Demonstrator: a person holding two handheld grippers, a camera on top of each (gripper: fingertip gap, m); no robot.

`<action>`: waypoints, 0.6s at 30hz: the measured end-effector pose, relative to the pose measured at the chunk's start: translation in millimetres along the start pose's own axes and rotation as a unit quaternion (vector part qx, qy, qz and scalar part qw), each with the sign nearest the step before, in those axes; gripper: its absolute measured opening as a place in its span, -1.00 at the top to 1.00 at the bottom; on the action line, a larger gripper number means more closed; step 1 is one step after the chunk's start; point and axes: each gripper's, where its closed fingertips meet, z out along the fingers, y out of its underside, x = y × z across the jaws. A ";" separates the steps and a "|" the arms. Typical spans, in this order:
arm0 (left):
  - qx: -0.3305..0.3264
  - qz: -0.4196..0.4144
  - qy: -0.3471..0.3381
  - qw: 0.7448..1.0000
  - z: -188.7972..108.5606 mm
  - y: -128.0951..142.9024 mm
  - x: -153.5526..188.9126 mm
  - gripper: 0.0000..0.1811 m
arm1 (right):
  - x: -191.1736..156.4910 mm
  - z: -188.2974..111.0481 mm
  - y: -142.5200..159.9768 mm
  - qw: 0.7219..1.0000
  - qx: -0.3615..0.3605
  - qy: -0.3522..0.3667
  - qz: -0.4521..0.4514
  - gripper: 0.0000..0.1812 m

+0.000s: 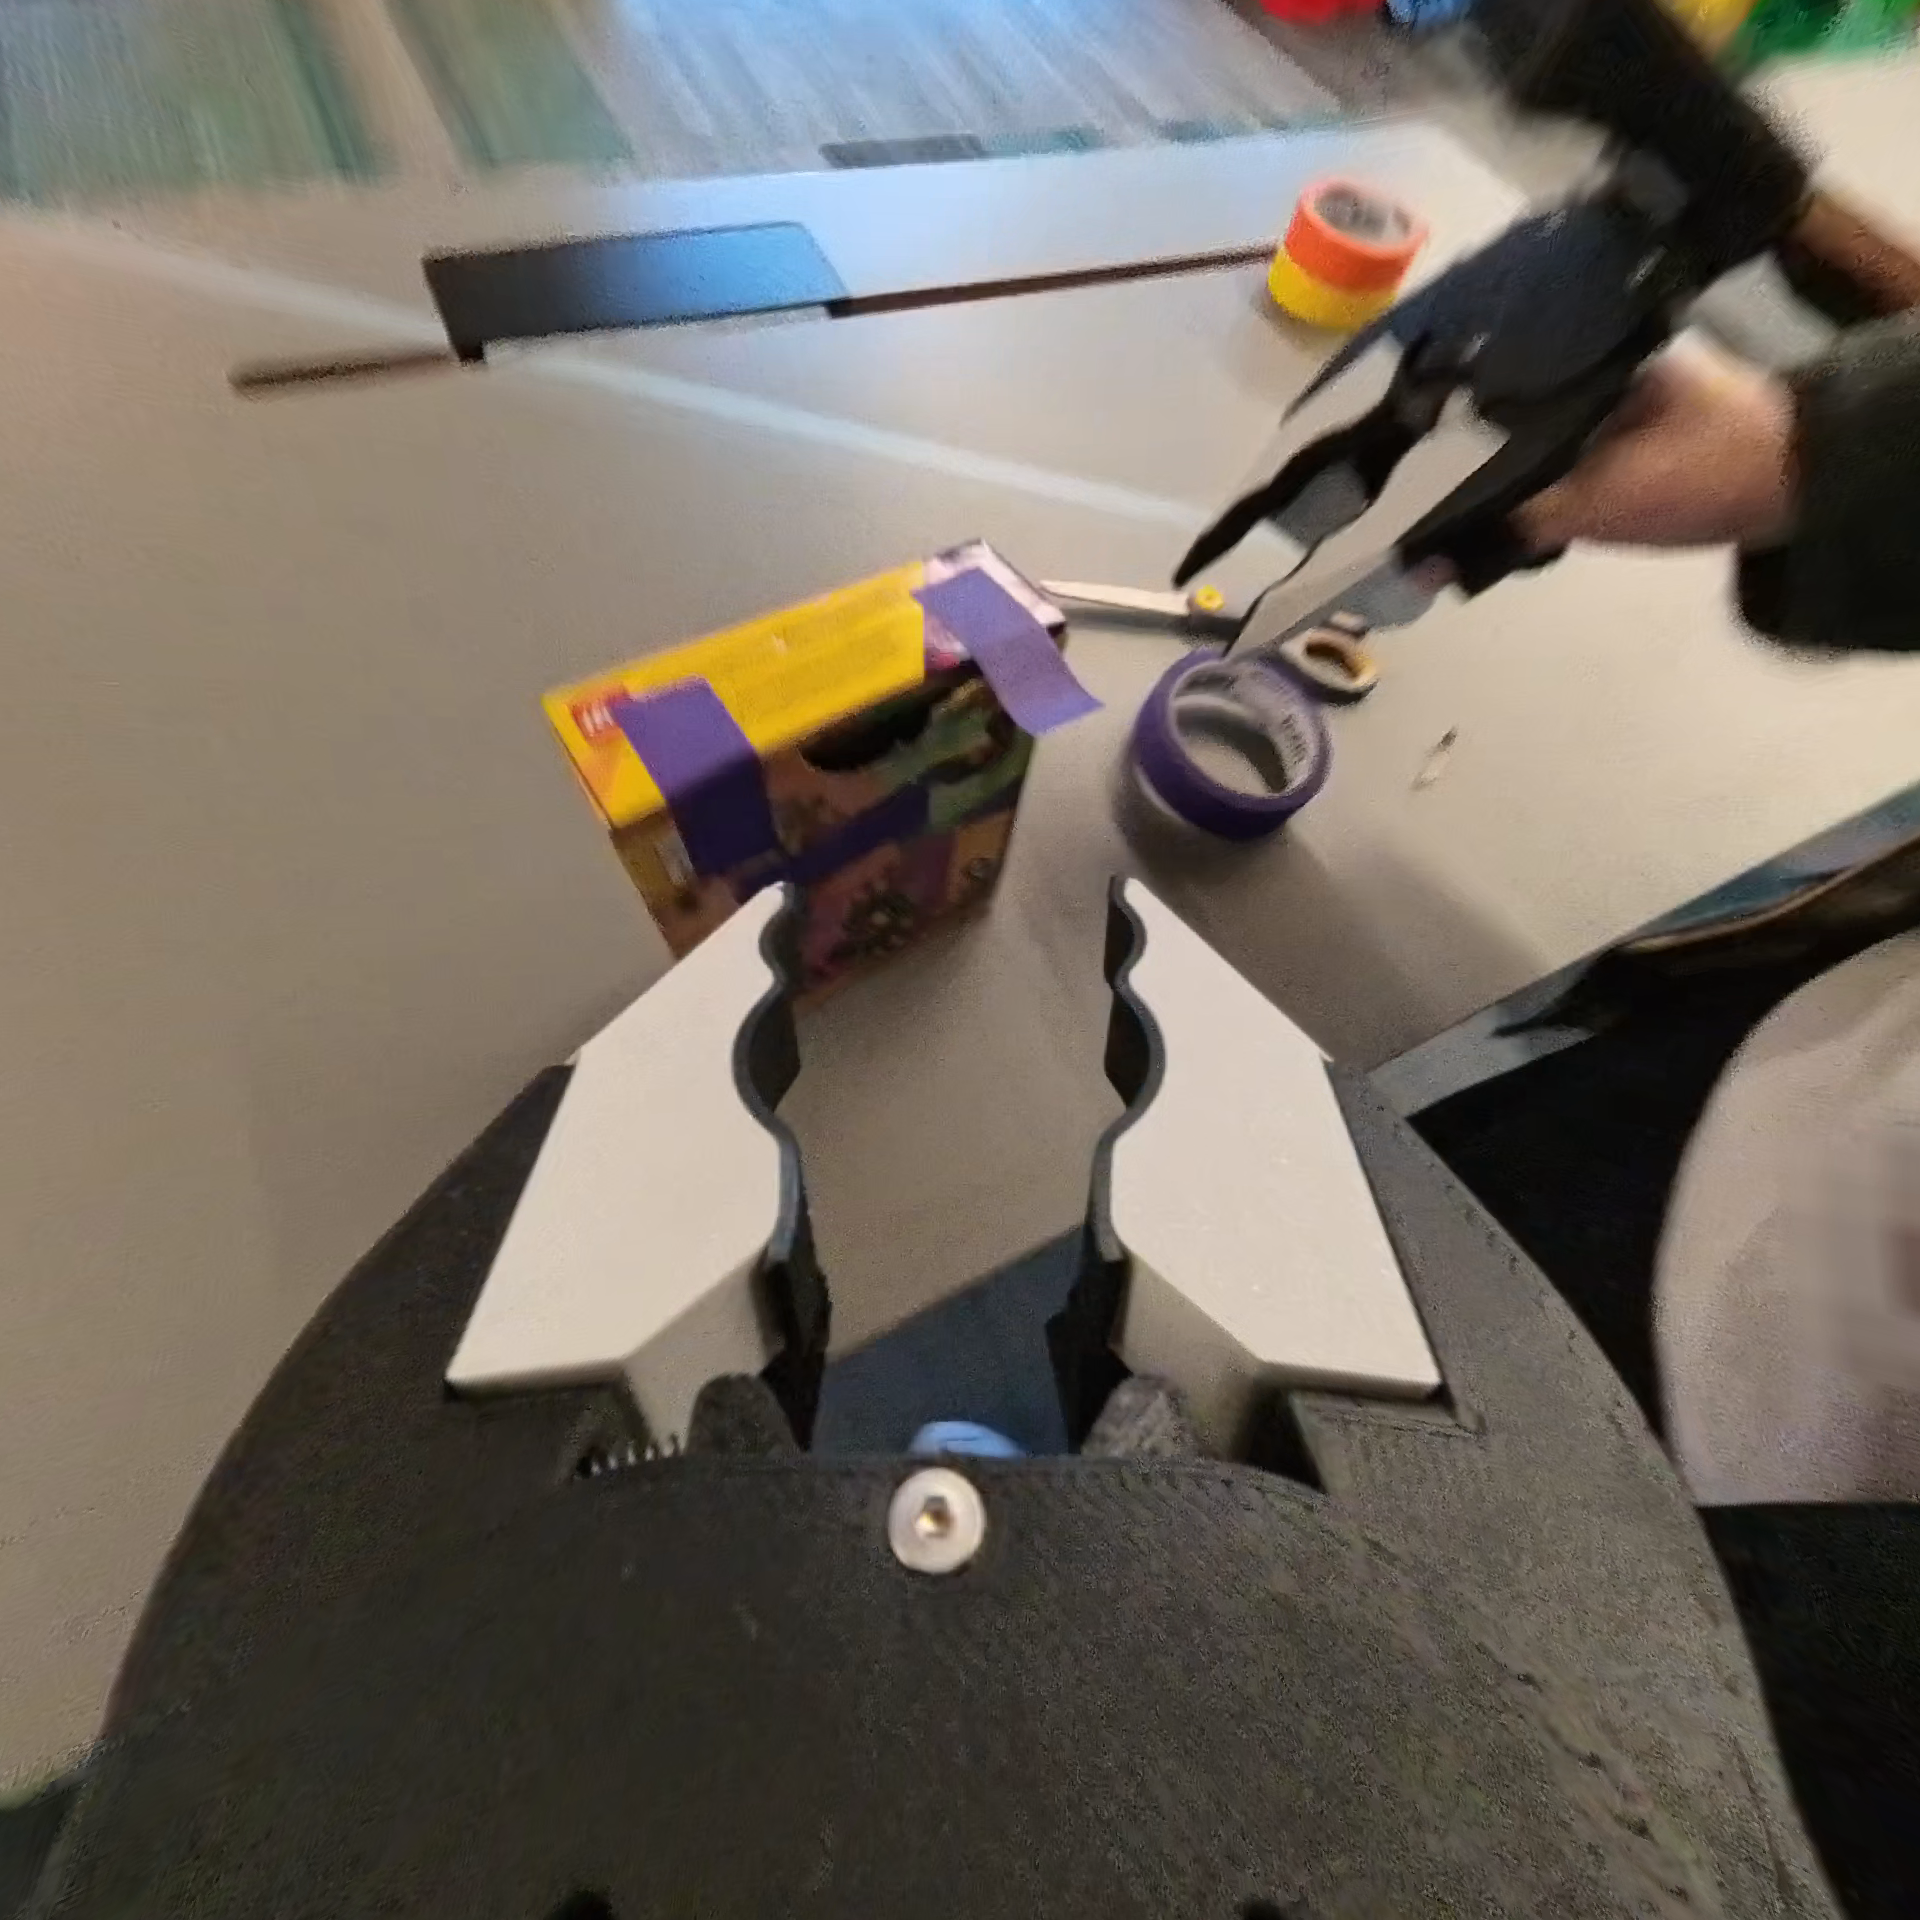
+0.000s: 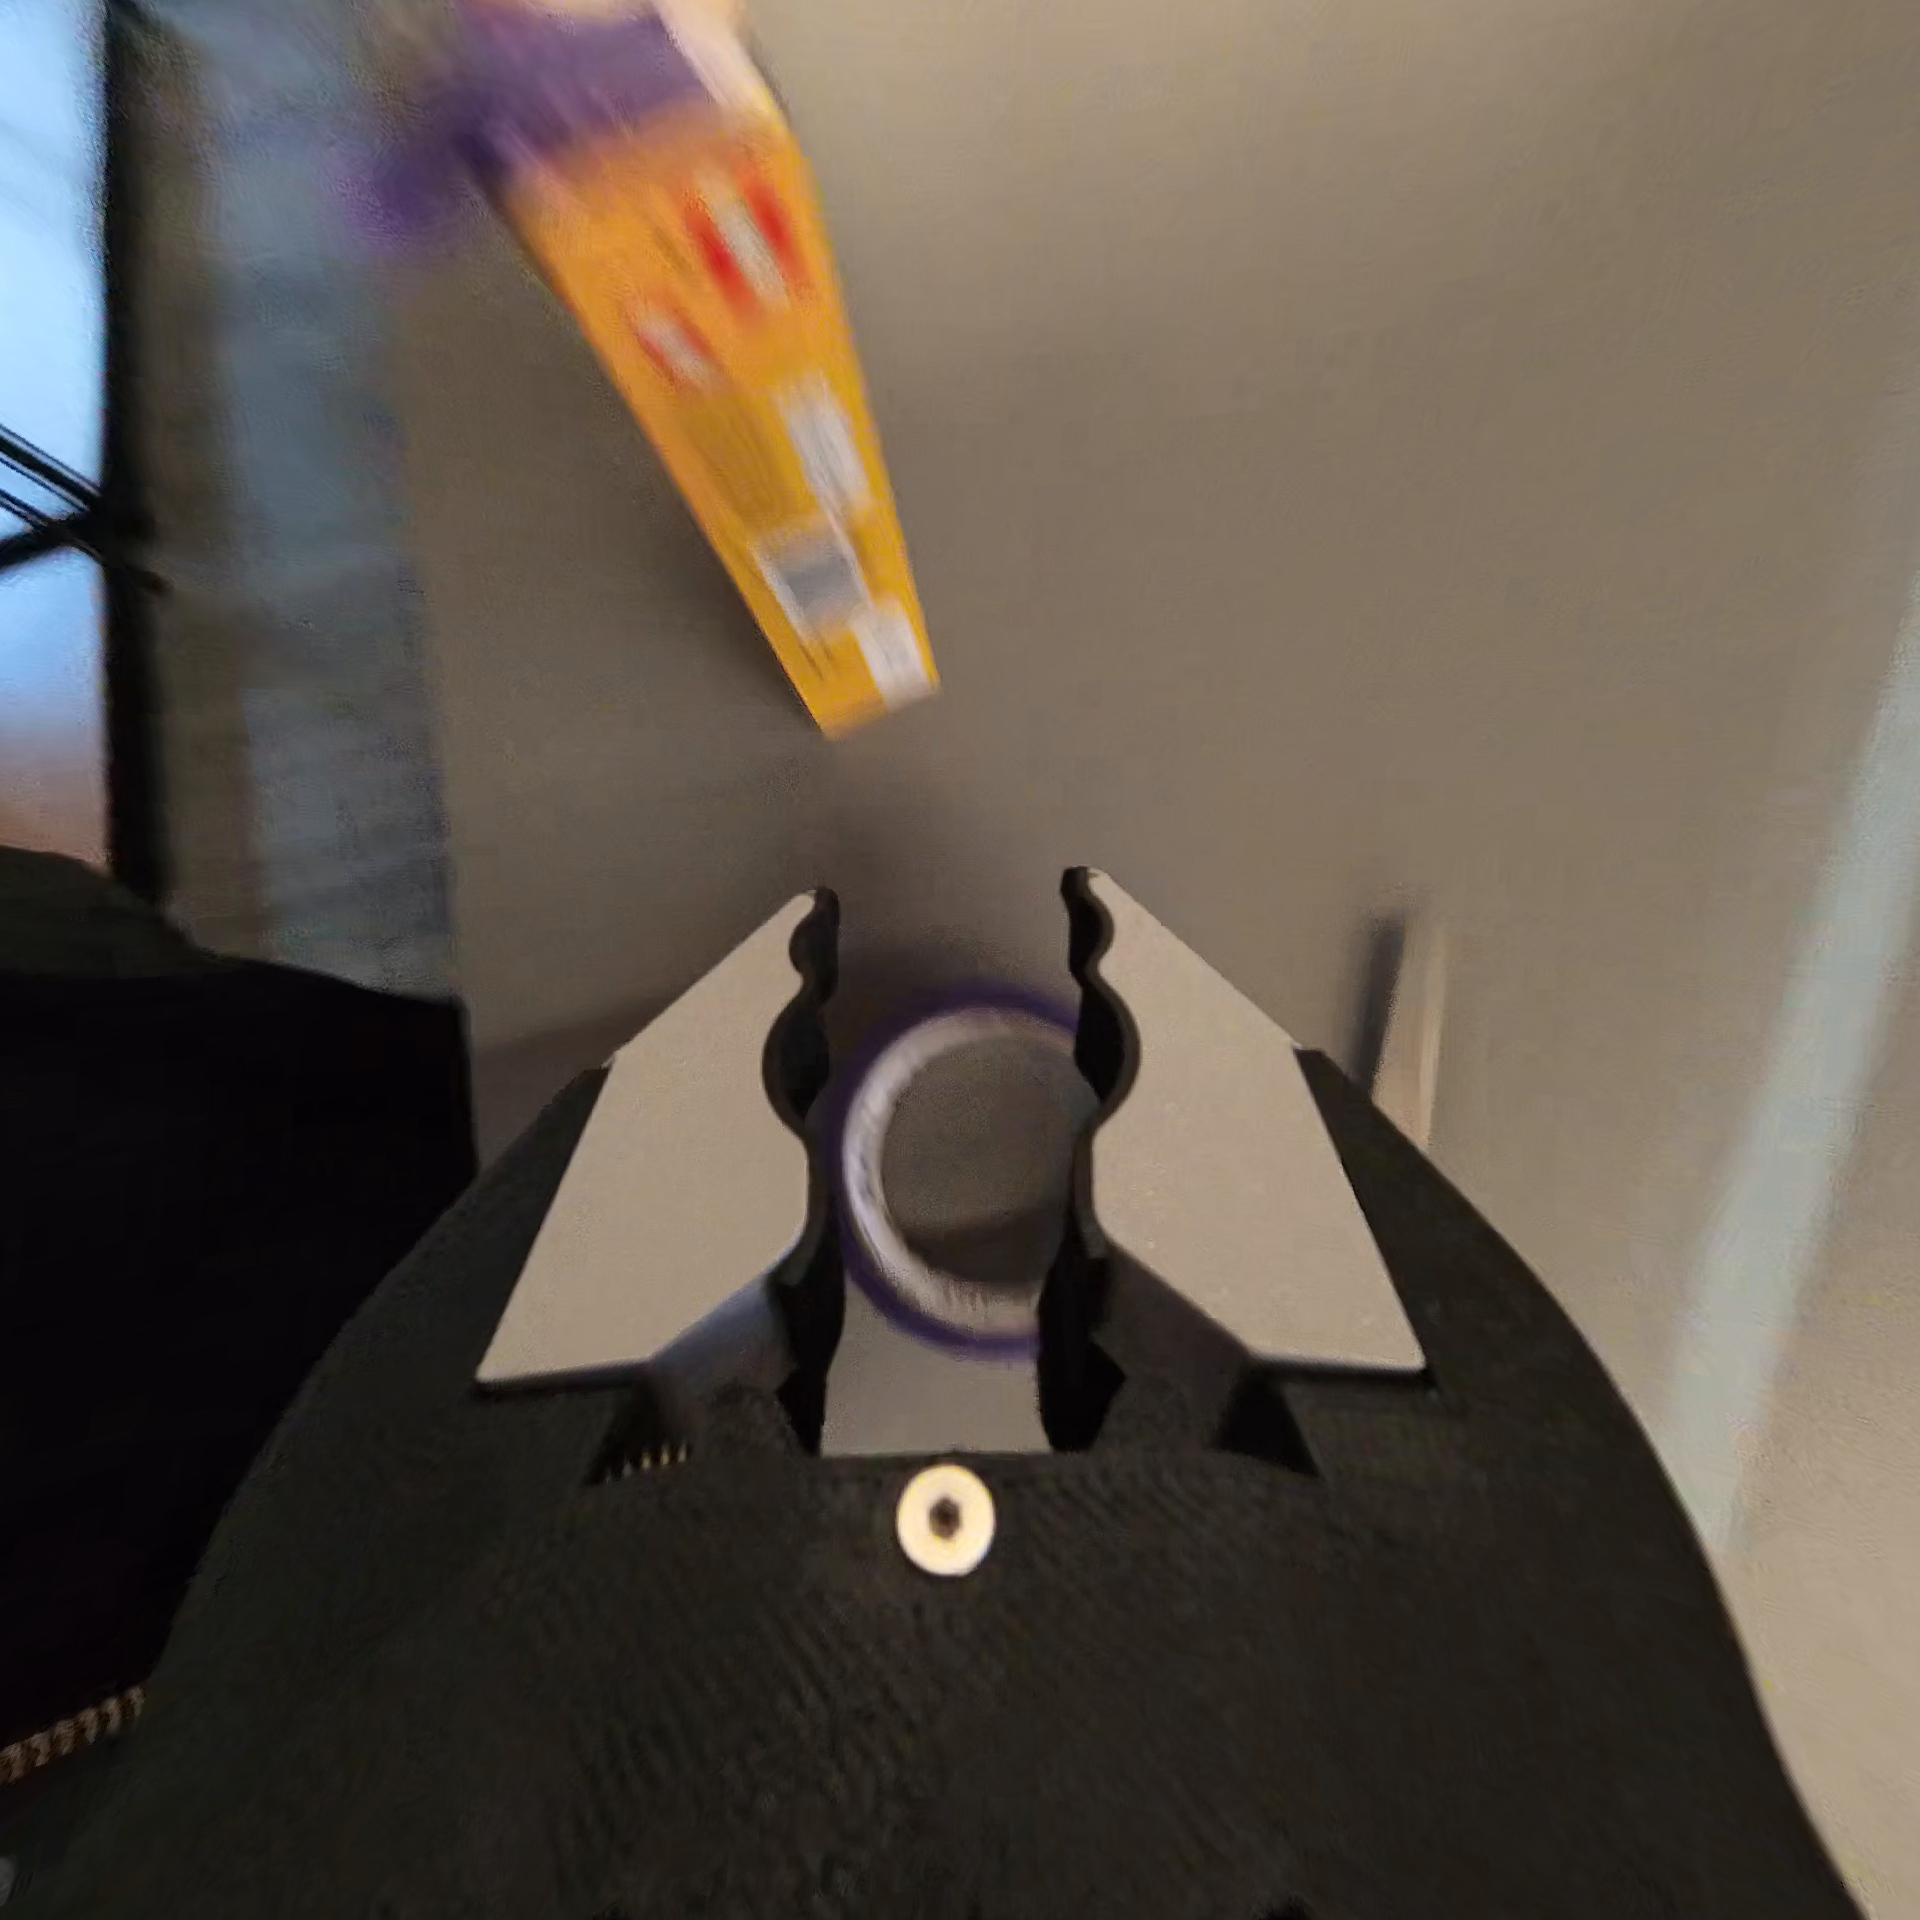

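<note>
- Left gripper (image 1: 945, 894): jaws released, holding nothing, above the grey counter (image 1: 312, 727); the yellow box (image 1: 800, 769), strapped with purple tape strips, stands at its 12 o'clock.
- Right gripper (image 2: 951, 894): jaws released, empty, hovering over the purple tape roll (image 2: 951, 1164); scissors (image 1: 1164, 603) lie behind the roll.

One box (image 1: 800, 769), three tape rolls (image 1: 1231, 743) (perhaps).

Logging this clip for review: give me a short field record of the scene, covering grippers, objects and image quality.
left gripper: open, empty, near the box
right gripper: open, above the purple tape roll
box: yellow, taped with purple strips, on the table
scissors: behind the roll
other tape rolls: orange on yellow, far side
blur: heavy
</note>
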 end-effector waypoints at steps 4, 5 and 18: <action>-0.034 0.140 0.049 0.988 25.6 -14.1 -10.0 0.41 | -48.9 -14.7 -72.6 0.983 0.123 0.012 -0.134 0.45; -0.045 0.167 0.072 0.982 31.6 -14.4 -8.6 0.40 | -57.4 -10.9 -80.7 0.980 0.131 0.018 -0.149 0.45; -0.062 0.433 0.168 0.883 84.5 -5.5 -1.8 0.59 | -70.2 -9.3 -99.2 0.968 0.222 0.018 0.116 0.60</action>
